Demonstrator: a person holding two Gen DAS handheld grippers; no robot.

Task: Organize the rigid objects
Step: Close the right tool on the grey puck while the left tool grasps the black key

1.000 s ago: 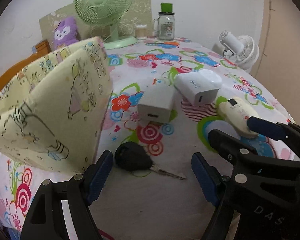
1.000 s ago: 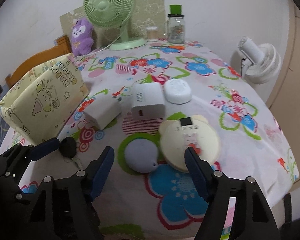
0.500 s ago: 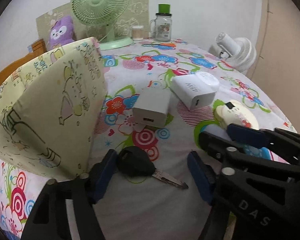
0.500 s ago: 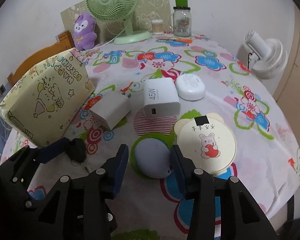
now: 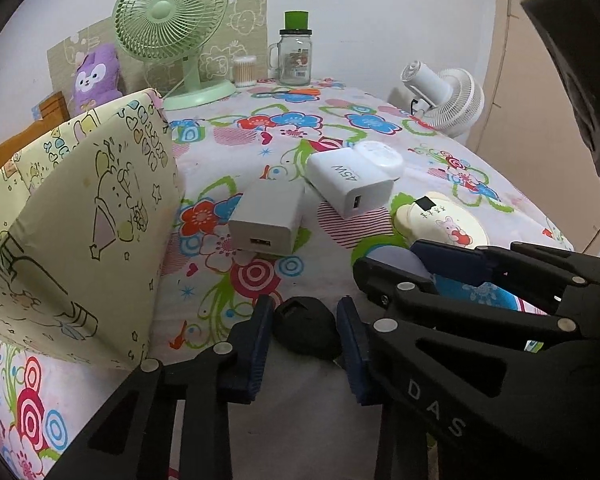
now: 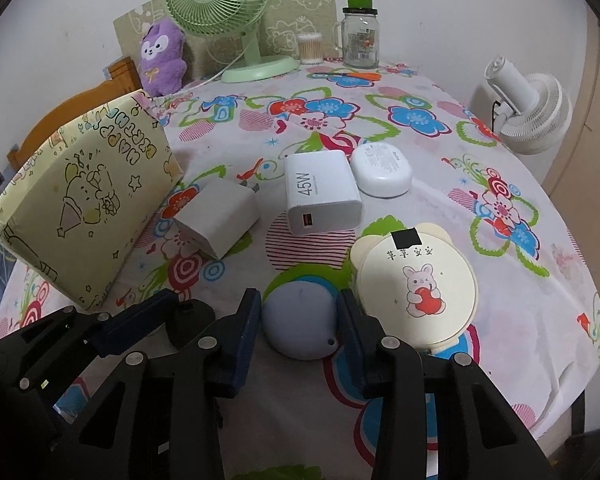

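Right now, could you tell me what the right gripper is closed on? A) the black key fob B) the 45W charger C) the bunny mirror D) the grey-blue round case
D: the right gripper has both pads pressed on the round case, beside the bunny mirror.

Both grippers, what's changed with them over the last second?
Left gripper closed its blue pads on the black key fob; right gripper closed on the pale lavender round puck. White chargers and yellow gift box stayed put.
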